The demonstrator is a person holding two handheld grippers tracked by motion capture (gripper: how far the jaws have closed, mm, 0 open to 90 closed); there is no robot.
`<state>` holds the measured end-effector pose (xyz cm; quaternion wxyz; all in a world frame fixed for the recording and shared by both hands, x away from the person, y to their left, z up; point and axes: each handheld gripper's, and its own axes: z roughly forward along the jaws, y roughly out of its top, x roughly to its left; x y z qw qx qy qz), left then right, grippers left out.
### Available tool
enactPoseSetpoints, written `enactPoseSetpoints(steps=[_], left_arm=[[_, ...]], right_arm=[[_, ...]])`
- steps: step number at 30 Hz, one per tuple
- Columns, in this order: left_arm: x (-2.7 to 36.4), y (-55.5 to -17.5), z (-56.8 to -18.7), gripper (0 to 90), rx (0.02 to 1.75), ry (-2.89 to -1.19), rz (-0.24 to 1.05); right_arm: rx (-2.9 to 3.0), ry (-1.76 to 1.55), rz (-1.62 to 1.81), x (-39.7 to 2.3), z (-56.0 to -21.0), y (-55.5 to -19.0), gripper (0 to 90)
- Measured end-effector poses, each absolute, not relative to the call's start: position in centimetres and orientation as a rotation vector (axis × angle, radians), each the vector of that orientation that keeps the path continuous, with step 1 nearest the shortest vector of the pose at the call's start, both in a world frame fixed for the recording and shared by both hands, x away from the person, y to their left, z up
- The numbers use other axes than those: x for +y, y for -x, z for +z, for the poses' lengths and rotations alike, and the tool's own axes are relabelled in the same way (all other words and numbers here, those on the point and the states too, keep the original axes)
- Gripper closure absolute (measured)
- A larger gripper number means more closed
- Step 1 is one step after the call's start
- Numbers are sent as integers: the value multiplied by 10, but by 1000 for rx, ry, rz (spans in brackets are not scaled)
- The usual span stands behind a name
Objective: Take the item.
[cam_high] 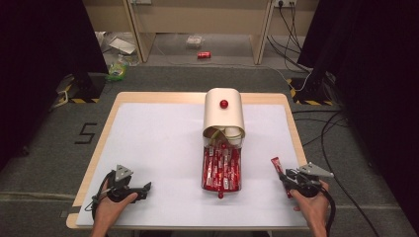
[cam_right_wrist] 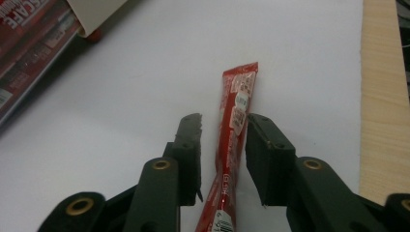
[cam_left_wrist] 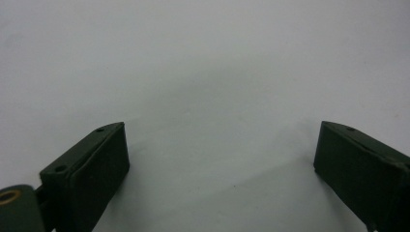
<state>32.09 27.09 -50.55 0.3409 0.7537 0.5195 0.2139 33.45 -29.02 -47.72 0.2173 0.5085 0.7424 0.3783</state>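
While the right gripper (cam_right_wrist: 223,126) sits at the lower right of the high view, its jaws stand narrowly parted around a slim red sachet (cam_right_wrist: 231,135), one jaw touching the packet's edge and the other showing a thin gap, so whether the sachet is truly pinched or just bracketed I cannot tell. The packet points up the frame and away from the hand, probably because it was taken by its near end, leaving the free end to lead. At mid-table stands a cream dispenser box (cam_high: 224,116) with a red knob (cam_high: 224,103), and below it in the frame a clear tray (cam_high: 221,170) packed with more red sachets; the single sachet lies well apart from that tray, to its right, over the white mat (cam_high: 163,148). The left gripper (cam_left_wrist: 220,150) rests at the lower left of the high view with its jaws spread wide and nothing between them, apparently just parked. Its own view gives bare mat and the jaw spacing, which the high view is too small to settle; the right gripper view adds the printed label on the sachet, a corner of the tray at upper left, and the wooden table edge (cam_right_wrist: 384,96) at right.
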Motion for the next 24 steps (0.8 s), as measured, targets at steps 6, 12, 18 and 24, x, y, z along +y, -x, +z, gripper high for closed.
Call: enactPoseSetpoints(steps=[6, 12, 18, 24], left_arm=[[271, -321, -506, 46, 1351, -1961, 557], [271, -321, -506, 46, 1352, -1960, 557], [271, -321, -506, 46, 1352, -1960, 556], [271, -321, -506, 46, 1352, -1960, 556]], right_arm=[[2025, -1419, 1049, -290, -475, -333, 605], [1981, -1432, 1072, -291, -471, -330, 535], [1943, -1404, 1083, -284, -465, -328, 422], [1931, -1419, 1105, -275, -460, -325, 309]])
